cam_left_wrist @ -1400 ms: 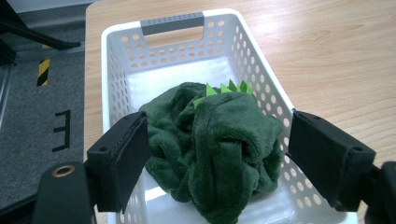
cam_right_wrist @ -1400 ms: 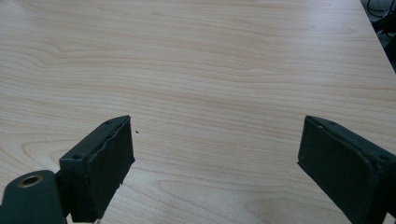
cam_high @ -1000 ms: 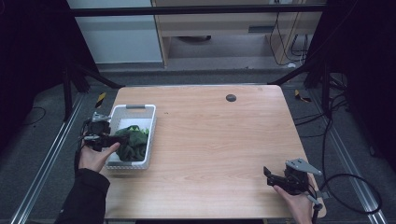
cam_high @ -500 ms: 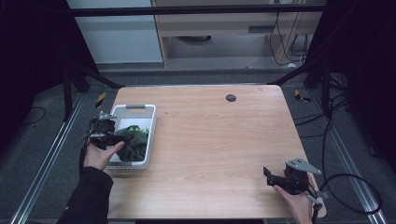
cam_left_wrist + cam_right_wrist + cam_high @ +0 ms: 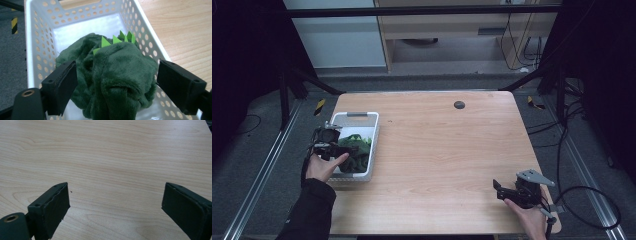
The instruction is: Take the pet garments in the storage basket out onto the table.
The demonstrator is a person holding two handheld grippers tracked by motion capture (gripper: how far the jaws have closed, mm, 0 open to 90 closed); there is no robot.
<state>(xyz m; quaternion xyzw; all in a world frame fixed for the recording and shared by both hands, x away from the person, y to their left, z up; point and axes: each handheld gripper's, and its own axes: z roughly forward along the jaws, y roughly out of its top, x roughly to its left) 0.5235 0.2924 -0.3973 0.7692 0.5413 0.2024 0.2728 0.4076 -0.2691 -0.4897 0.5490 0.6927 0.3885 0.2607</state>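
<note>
A dark green plush toy (image 5: 112, 75) with light green spikes lies in a white perforated basket (image 5: 147, 32) on the left side of the wooden table (image 5: 442, 145). My left gripper (image 5: 115, 82) is open, one jaw on each side of the toy, low inside the basket. In the high view the left gripper (image 5: 346, 149) reaches into the basket (image 5: 357, 116) from its left side, over the toy (image 5: 357, 152). My right gripper (image 5: 115, 207) is open above bare wood, nothing between its jaws. In the high view the right gripper (image 5: 498, 190) sits near the table's front right corner.
A small dark round disc (image 5: 459, 104) lies near the table's far edge. The far half of the basket floor (image 5: 82, 25) is bare. Black frame posts (image 5: 557, 75) and cables (image 5: 592, 200) stand around the table.
My left gripper has moved slightly right and forward, further into the basket around the toy. The right gripper has stayed still.
</note>
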